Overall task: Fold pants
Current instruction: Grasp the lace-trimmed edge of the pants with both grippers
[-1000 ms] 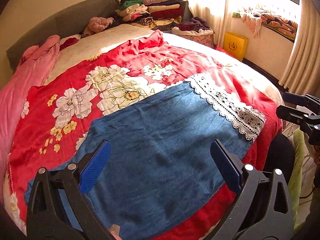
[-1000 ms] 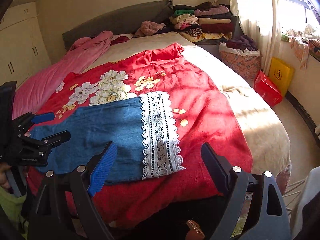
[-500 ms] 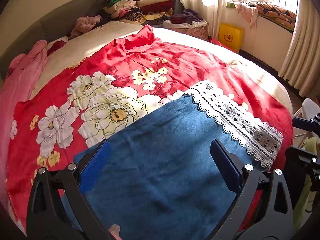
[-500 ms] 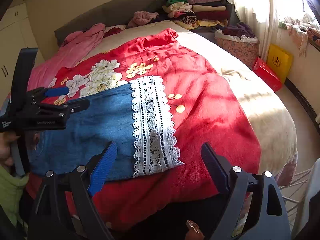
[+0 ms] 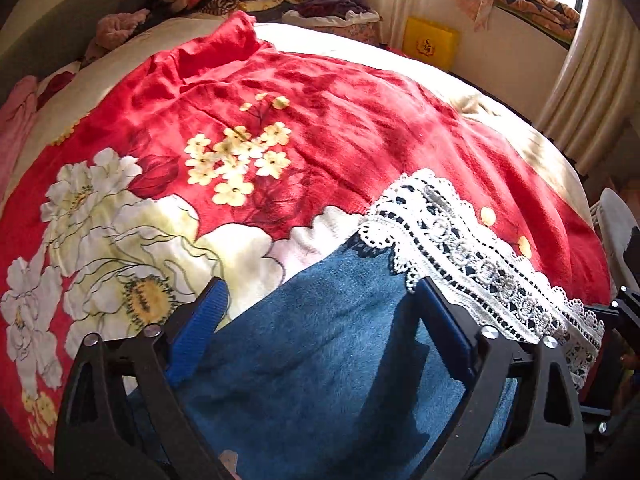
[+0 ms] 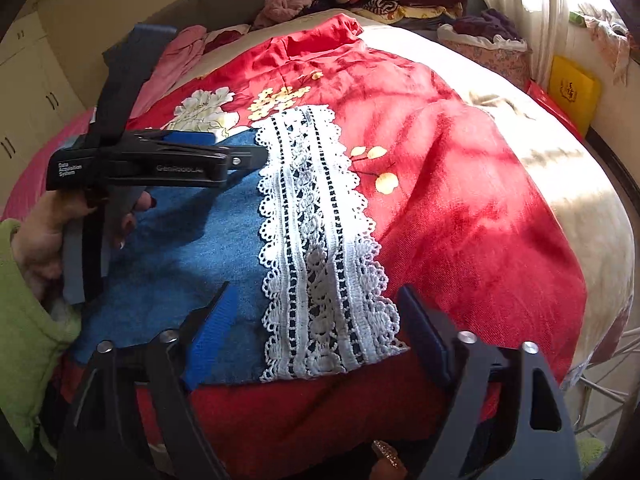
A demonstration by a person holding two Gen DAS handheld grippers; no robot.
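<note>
pants (image 6: 180, 248) | blue denim, flat (white lace hem (image 6: 320, 248)) | red blanket (image 6: 460, 200)

Left wrist view: we look low and close along the pants (image 5: 328, 344) toward the window. Right wrist view: we look from the bed's near edge over the lace hem (image 6: 320, 248), headboard beyond. Shared: hem, red blanket (image 5: 360, 120).
</note>
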